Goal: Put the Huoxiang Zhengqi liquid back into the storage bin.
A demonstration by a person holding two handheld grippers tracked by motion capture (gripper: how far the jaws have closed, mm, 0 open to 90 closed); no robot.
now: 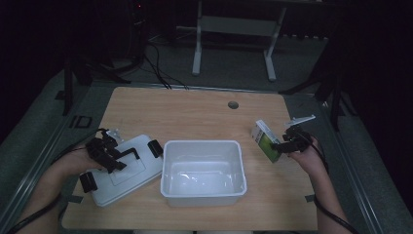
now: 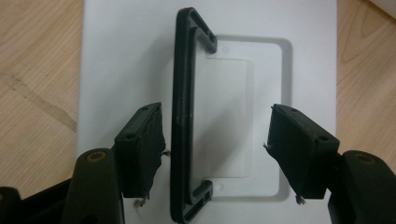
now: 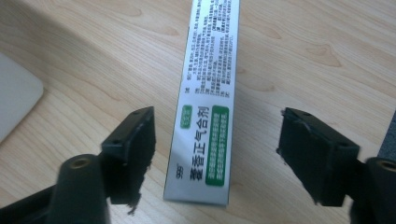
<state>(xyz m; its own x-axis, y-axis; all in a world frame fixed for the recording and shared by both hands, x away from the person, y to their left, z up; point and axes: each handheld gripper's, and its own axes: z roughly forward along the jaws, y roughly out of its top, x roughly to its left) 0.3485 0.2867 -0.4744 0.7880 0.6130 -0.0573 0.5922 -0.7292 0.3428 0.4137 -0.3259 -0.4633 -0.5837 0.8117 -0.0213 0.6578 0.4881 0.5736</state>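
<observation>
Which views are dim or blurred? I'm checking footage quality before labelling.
High view: dark surround, table dimly lit, glare inside the white bin. Left gripper view: bright, lid handle sharp. Right gripper view: box print readable, jaws slightly soft.

The small print on the box (image 3: 205, 126) is too tiny to read in the right gripper view, and the top of the box is cut off by the picture's top edge. In the high view, the left gripper (image 1: 104, 153) covers part of the lid (image 1: 131, 180) near the table's (image 1: 195, 112) left edge. The lid's black handle (image 2: 184, 140) runs off the bottom in the left gripper view. The room behind the table is too dark to make out.
</observation>
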